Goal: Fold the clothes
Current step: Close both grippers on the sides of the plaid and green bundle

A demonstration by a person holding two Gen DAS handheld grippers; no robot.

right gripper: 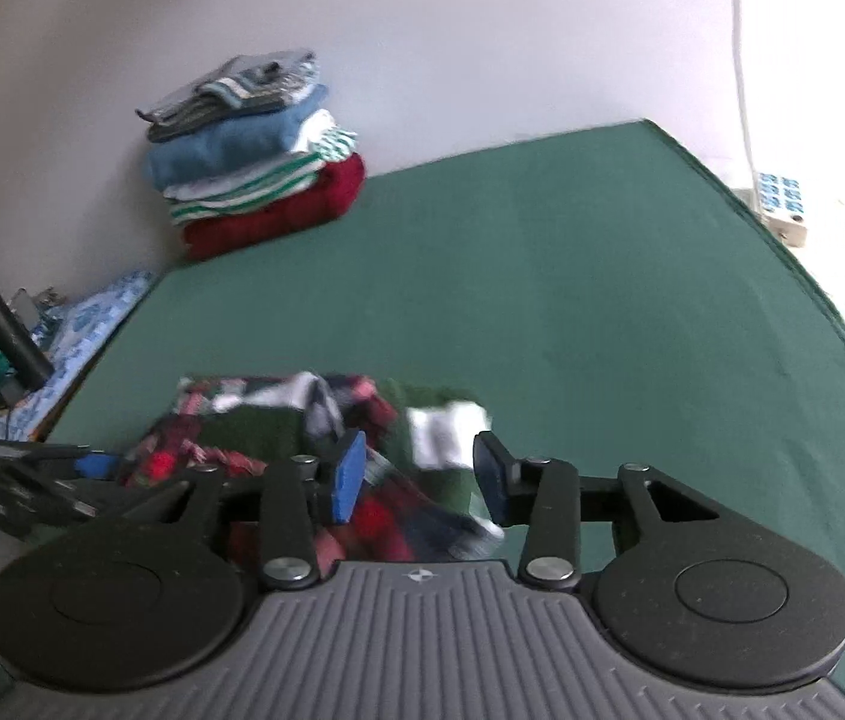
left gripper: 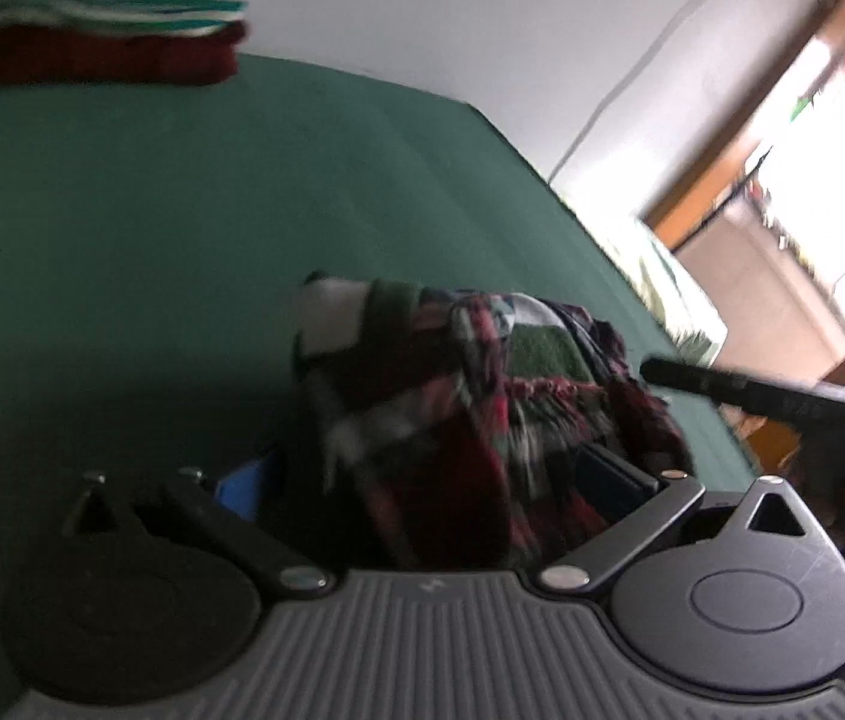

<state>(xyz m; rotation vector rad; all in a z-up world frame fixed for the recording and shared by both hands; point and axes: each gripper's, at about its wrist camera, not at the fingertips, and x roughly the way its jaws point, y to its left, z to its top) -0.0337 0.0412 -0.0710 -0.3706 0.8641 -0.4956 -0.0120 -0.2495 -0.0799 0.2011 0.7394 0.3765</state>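
Right gripper (right gripper: 419,477): I see its blue pads spread, plaid garment (right gripper: 302,450) bunched between and under them on the green table (right gripper: 542,300) near edge. Left gripper (left gripper: 422,480): fabric fills the jaws; blur hides whether they pinch it. Folded stack (right gripper: 254,162): far corner by wall.

**Plaid garment, unfolded**

Plaid garment (right gripper: 278,438): red, dark green, white and navy check; crumpled in a loose heap on the green desk (right gripper: 542,300), near its front edge. Stack of folded clothes (right gripper: 254,162): far corner, against the wall.
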